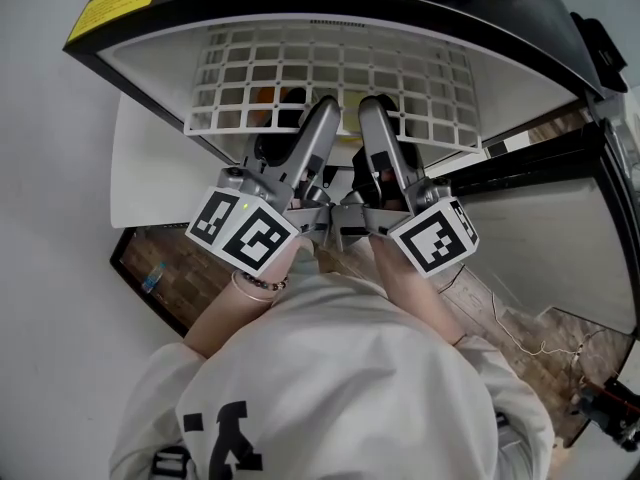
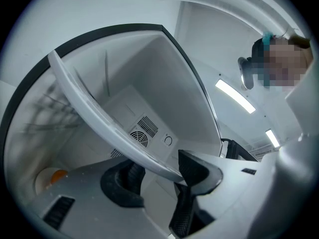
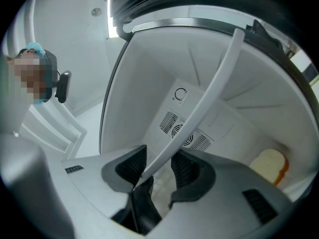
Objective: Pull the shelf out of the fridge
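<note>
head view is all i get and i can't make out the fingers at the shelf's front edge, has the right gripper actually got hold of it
observer: yes. In the right gripper view, the right gripper has the white front rail of the shelf between its fingers, with both pads against it.
operator: ok and the left one
observer: same there. The left gripper view shows the left gripper closed on that rail, which runs up and to the left from its fingers.
</note>
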{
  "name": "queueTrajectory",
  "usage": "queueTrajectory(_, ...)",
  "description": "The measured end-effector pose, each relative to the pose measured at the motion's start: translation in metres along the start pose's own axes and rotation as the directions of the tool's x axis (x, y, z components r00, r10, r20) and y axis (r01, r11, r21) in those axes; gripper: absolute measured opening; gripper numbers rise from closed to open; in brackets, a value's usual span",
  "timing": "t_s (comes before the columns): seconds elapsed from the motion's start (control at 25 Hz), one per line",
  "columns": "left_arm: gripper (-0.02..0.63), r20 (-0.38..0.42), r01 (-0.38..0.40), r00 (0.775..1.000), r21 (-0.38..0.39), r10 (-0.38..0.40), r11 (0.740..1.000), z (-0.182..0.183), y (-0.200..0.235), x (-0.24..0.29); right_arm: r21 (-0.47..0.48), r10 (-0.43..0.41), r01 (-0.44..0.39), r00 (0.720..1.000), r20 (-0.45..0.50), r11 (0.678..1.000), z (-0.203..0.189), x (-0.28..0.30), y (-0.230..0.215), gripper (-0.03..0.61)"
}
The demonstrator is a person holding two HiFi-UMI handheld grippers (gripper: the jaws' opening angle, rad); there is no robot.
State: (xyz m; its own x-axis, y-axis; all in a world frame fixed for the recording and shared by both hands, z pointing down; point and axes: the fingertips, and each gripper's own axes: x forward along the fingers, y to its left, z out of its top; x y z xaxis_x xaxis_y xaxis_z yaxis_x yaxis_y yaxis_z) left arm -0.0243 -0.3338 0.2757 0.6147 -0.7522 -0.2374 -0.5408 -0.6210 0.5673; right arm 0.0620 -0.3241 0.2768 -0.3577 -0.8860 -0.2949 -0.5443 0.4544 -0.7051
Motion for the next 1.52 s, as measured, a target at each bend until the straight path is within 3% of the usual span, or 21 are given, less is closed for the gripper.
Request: queueTrajectory(1.52, 0.201, -0.007, -0.007, 1.0, -0.015, 0.007, 1.0, -0.006, -0.015, -0.026, 0.011, 0.025, -0.024, 1.0, -0.01, 1.0, -0.007, -0.025, 0.018, 0.169)
